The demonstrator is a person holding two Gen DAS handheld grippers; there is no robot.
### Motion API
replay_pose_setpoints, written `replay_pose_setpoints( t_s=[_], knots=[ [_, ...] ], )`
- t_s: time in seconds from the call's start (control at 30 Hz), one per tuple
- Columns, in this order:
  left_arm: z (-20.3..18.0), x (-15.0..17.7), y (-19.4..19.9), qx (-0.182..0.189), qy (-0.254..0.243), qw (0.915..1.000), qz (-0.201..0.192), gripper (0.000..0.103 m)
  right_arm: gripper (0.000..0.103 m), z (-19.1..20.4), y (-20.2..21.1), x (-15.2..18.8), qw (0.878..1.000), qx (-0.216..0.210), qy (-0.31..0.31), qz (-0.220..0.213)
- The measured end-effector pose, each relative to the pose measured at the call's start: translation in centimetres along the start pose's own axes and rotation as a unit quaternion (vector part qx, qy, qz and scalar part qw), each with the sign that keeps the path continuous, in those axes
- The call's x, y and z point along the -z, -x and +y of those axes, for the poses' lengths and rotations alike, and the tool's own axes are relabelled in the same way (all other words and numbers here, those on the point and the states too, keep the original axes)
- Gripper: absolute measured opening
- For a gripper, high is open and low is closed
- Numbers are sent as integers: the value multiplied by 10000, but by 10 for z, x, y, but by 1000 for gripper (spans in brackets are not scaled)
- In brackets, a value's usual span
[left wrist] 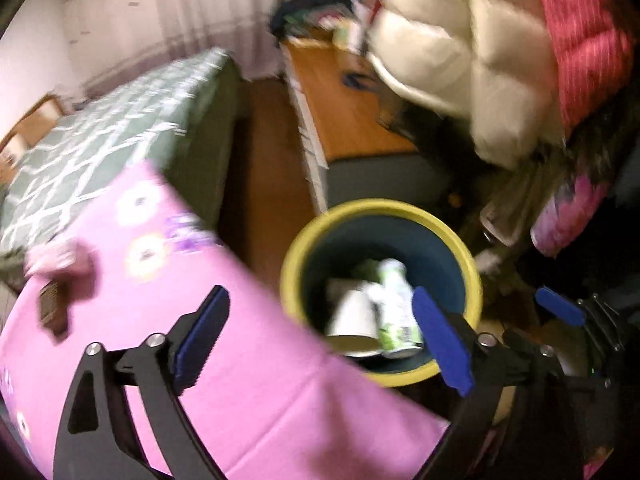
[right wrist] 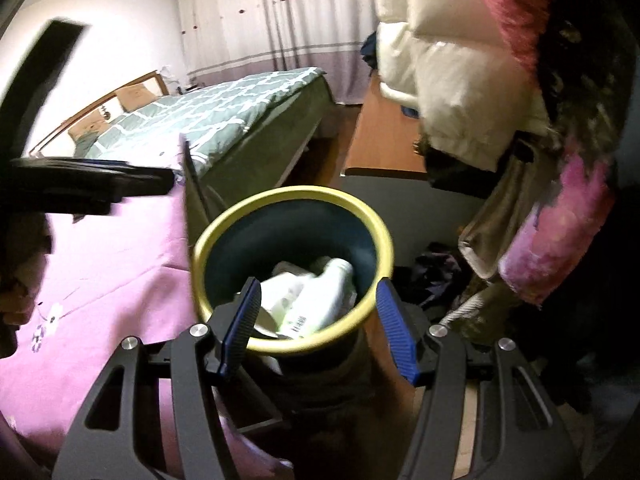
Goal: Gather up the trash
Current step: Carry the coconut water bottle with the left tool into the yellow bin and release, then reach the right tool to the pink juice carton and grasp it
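A waste bin [left wrist: 294,256] with a yellow rim and dark blue inside stands on the floor beside the pink bed. In it lie a white paper cup [left wrist: 352,320] and a green-and-white bottle [left wrist: 396,308]. My left gripper [left wrist: 322,340] hangs open over the bin's near left edge, with nothing between its blue pads. In the right wrist view, my right gripper [right wrist: 318,334] hovers above the near rim of the bin [right wrist: 224,220], jaws apart and empty, with the bottle [right wrist: 320,296] below. The left gripper [right wrist: 80,188] shows there as a dark blur at the left.
A pink flowered bedspread [left wrist: 240,360] fills the left, with a small brown object [left wrist: 52,312] on it. Behind lie a green quilted bed [right wrist: 224,116] and a wooden desk [left wrist: 344,108]. Puffy cream [left wrist: 460,48] and red jackets [left wrist: 580,40] hang at the right, above clutter on the floor.
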State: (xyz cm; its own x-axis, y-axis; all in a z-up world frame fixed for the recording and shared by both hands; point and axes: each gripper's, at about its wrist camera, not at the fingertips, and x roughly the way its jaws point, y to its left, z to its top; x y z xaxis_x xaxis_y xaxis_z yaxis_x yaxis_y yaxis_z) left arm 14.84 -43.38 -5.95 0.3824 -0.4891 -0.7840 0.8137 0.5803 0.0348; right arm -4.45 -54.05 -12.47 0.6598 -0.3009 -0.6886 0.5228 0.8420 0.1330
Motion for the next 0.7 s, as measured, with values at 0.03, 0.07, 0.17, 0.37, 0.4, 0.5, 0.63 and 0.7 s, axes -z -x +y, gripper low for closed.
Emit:
replay_pose_setpoints(
  t_s=[0.03,0.07,0.17,0.37,0.4,0.5,0.63,0.7],
  knots=[
    [13,6,10,-104,122,9998,-121,94,57,7,-1,-3,9999,-89,51,-7],
    [34,17,23,-301,313,9986,-305,95,57,15,-1,-5,9998,-188,96,-19],
    [92,53,51,-929,841,9904,-591,96,57,37,-4,-15,9987,-425,272,-63],
    [216,128,85,-2180,1814,9561,-733,97,57,117,-19,-46,9898,-1117,885,-82],
    [237,142,89,-2342,1999,9485,-746,97,57,129,-23,-50,9884,-1179,958,-74],
    [286,177,98,-2696,2444,9285,-746,97,57,169,-39,-65,9825,-1474,1135,45],
    [331,216,106,-3128,2878,9014,-821,97,57,226,-67,-81,9766,-1734,1243,265],
    [348,233,111,-3226,3120,8891,-901,97,57,253,-76,-84,9746,-1819,1272,311]
  ],
)
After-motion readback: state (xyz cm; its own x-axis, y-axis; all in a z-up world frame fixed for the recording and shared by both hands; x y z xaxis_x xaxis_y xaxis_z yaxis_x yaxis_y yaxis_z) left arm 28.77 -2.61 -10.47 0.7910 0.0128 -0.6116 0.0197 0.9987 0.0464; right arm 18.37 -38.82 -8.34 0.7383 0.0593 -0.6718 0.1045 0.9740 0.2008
